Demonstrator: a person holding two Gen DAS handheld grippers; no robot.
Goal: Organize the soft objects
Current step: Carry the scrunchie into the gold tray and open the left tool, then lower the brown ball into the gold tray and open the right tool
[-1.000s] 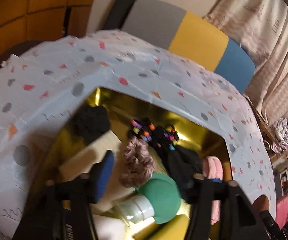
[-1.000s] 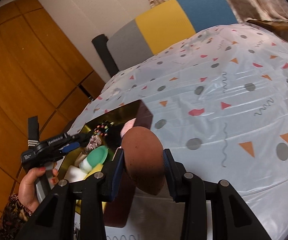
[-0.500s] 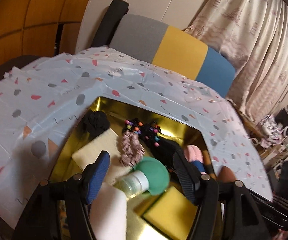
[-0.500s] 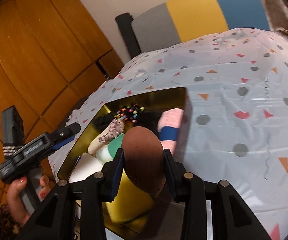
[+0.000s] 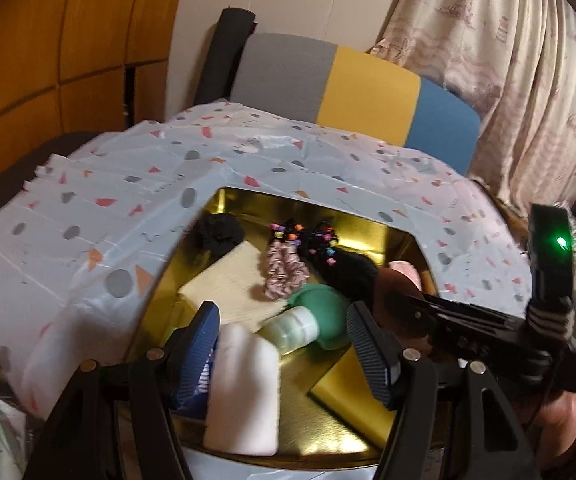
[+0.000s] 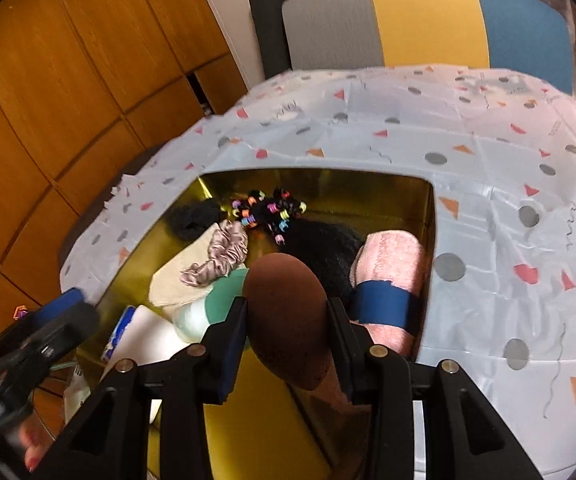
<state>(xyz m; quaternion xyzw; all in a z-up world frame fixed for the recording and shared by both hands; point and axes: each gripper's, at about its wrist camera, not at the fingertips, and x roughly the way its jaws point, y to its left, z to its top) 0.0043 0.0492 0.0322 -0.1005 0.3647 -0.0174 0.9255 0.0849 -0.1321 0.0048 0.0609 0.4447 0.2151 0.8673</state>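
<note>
A gold tray lies on the table and holds soft things. My right gripper is shut on a brown egg-shaped sponge, held over the tray's near right part; it shows in the left wrist view too. My left gripper is open and empty above the tray's near edge, over a white roll. In the tray lie a green sponge, a pink scrunchie, a pink towel with a blue band, black hair ties with coloured beads and a beige cloth.
The table wears a pale cloth with dots and triangles. A yellow pad lies at the tray's near right. A chair with a grey, yellow and blue back stands behind the table. Wooden cabinets are at left, curtains at right.
My right gripper has carried the brown sponge from beside the tray to over its near right part. My left gripper has pulled back and up from the tray, still open.
</note>
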